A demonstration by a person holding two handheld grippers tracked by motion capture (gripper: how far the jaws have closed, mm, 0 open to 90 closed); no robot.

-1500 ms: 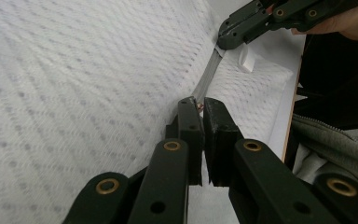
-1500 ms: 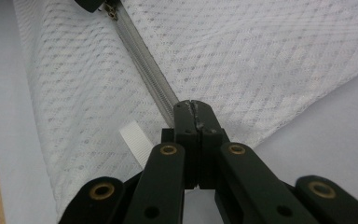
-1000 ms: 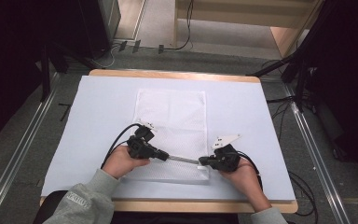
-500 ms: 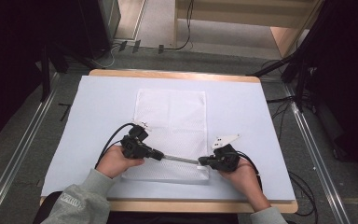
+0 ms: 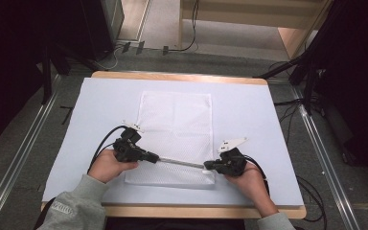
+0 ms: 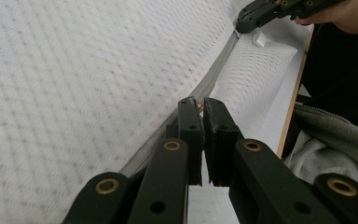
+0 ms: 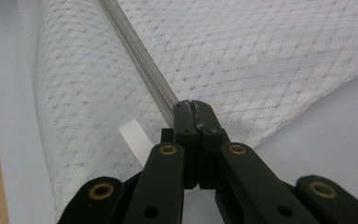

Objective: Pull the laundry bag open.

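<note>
Both tongs are closed: left tongs (image 5: 157,158) pinch the zipper pull (image 6: 199,105), right tongs (image 5: 206,166) grip the mesh bag (image 5: 175,124) at its near right end.

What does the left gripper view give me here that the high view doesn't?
Left gripper view alone: a small brass zipper pull pinched at the left hand-held gripper tips. High view alone: the whole white mesh bag lying flat on the table, with both hands. Both: the grey zipper stretched between the left and the right hand-held gripper.
</note>
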